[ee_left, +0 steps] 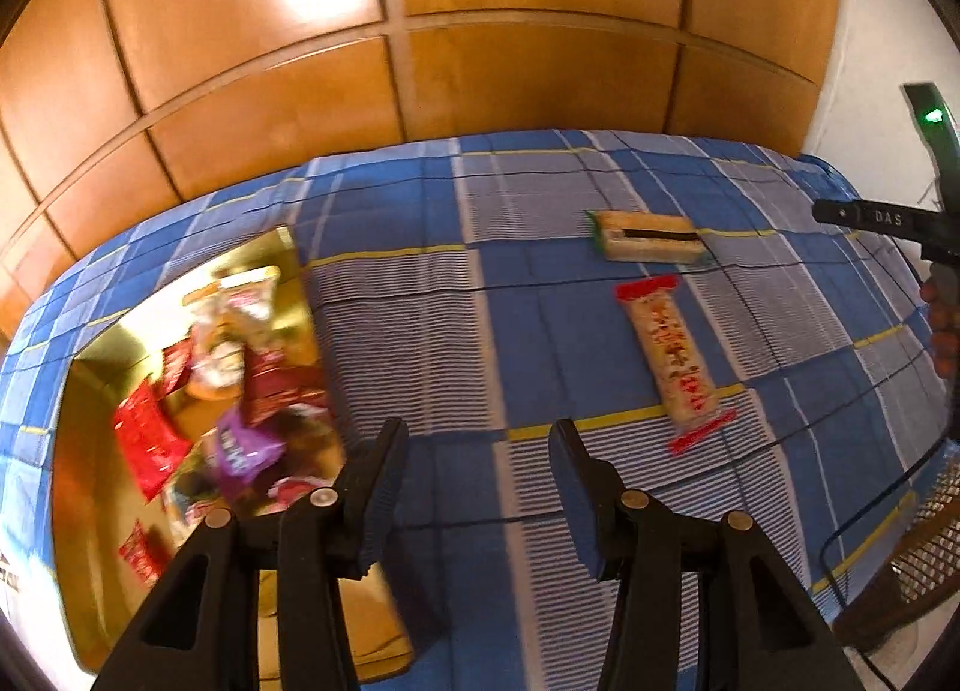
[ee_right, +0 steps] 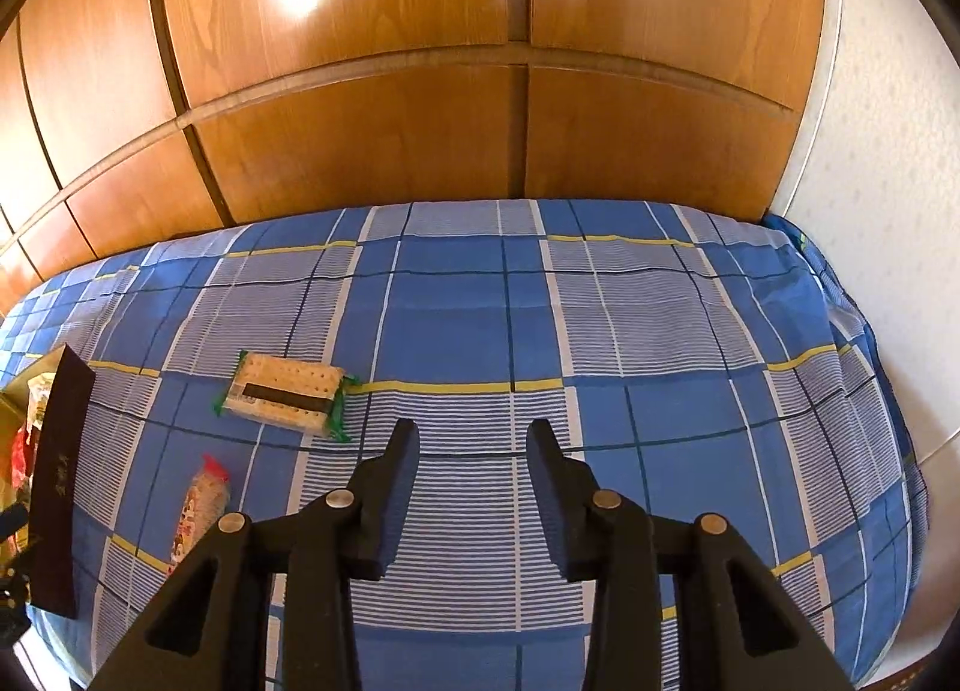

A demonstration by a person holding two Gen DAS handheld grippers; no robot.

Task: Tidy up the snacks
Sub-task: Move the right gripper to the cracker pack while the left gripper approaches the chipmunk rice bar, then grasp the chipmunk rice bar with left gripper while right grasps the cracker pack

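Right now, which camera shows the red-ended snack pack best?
Left wrist: the red-ended pack lies whole on the blue cloth, both ends visible. In the right wrist view the pack sits low left, its near end hidden behind the right gripper.

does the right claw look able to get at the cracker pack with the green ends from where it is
Probably yes. The right claw is open and empty, and the cracker pack lies alone on the checked bedspread just ahead to its left, with only bare cloth between them.
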